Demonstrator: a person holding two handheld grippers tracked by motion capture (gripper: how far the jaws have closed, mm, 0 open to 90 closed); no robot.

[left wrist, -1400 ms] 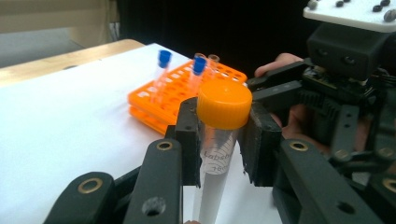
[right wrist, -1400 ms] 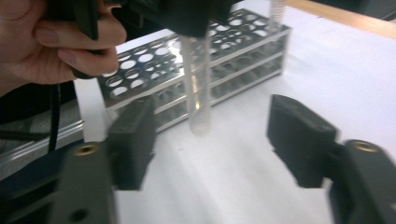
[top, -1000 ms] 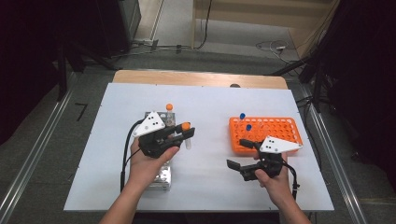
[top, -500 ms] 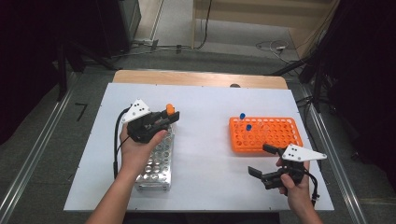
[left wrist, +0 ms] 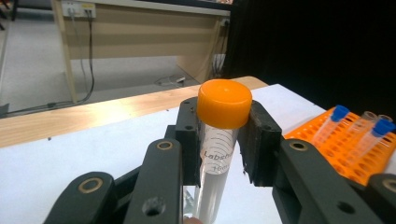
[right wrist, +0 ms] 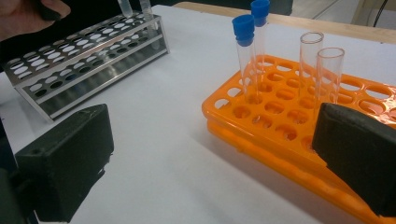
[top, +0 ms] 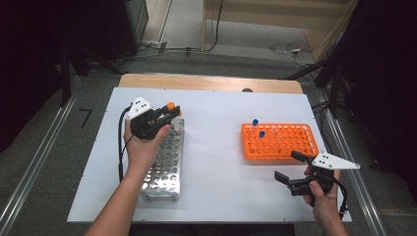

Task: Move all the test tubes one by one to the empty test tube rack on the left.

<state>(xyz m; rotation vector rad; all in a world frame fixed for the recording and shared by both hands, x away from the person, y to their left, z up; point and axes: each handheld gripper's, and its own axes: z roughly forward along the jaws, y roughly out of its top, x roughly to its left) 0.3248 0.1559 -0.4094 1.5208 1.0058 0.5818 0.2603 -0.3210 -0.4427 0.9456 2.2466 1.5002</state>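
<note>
Clear plastic tube [left wrist: 215, 161] with orange screw cap [left wrist: 224, 102], printed scale on its wall; left tongs [left wrist: 219, 135] clamped on it just under the cap, over the far end of the steel rack [top: 164, 164]; tube upright, long axis vertical, cap up; right tongs [right wrist: 210, 154] spread wide, holding nothing, above the tabletop [top: 216, 147] beside the orange rack [right wrist: 289, 121].

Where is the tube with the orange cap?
The left claw grips the orange-capped tube, above the far end of the metal rack on the table's left.
</note>
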